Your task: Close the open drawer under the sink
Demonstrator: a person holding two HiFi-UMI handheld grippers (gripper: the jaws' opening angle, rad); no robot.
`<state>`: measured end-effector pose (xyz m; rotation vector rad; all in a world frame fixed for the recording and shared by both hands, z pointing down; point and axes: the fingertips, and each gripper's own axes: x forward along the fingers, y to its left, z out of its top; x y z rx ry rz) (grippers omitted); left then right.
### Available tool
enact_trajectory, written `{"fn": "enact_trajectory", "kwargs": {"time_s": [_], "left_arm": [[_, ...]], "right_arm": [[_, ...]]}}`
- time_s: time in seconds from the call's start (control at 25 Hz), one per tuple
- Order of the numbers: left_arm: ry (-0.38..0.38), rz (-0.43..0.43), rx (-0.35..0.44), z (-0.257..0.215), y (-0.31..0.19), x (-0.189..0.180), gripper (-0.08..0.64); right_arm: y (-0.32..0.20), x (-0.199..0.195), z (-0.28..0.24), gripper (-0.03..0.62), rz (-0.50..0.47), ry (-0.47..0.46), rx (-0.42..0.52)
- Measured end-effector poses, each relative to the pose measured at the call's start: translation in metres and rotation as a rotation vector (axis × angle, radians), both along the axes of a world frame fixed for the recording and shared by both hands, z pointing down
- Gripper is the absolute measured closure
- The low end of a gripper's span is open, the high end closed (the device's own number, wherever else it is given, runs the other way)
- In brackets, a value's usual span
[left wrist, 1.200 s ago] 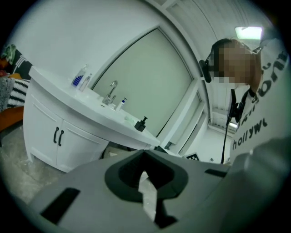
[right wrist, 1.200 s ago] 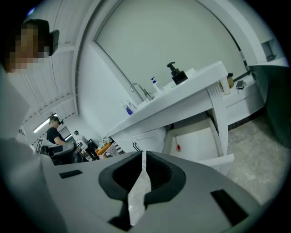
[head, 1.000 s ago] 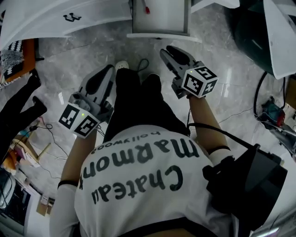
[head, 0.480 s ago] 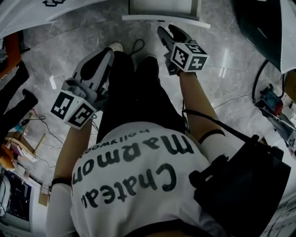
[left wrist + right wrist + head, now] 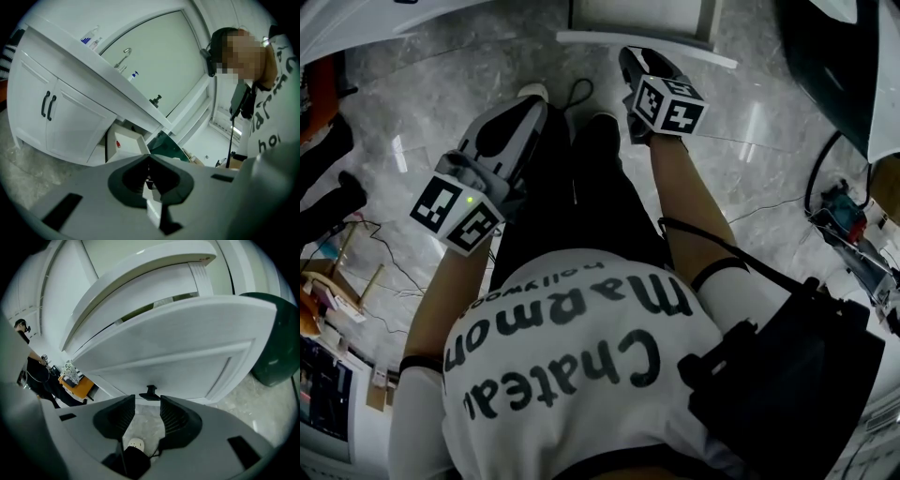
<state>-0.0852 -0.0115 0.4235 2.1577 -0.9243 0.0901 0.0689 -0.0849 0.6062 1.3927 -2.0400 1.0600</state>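
The white drawer (image 5: 642,21) stands pulled out of the vanity at the top of the head view, and its front panel (image 5: 187,348) carries a small black handle (image 5: 150,392). My right gripper (image 5: 642,64) hangs just in front of that panel and points down at it. In the right gripper view its jaws (image 5: 147,413) stand wide, are closing slightly and hold nothing; the handle lies just beyond the tips. My left gripper (image 5: 528,108) is shut and empty, lower left of the drawer. The left gripper view (image 5: 149,177) shows the open drawer (image 5: 124,145) from the side.
White cabinet doors (image 5: 56,122) stand to the left of the drawer under a counter with a faucet (image 5: 124,56). A dark green bin (image 5: 276,343) is on the right. The person's legs and a white shoe (image 5: 532,92) are below the drawer. Cables (image 5: 848,220) lie on the marble floor.
Both grippers have sunk. The right one has swung forward to the drawer front and now points more steeply down, with its jaws wider apart.
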Motion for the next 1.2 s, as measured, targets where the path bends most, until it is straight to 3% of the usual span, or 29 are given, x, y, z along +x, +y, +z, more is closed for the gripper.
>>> {"fn": "enact_trajectory", "kwargs": {"time_s": [0.56,1.2], "left_arm": [[0.007,-0.009,0.002,0.000,0.000,-0.003,0.551],[0.017,-0.011,-0.004,0.004,-0.001,-0.004,0.551]], "right_arm": [[-0.001,0.004,0.001,0.474,-0.009,0.094,0.006],[-0.014,0.004,0.002,0.469,0.005,0.089,0.018]]}}
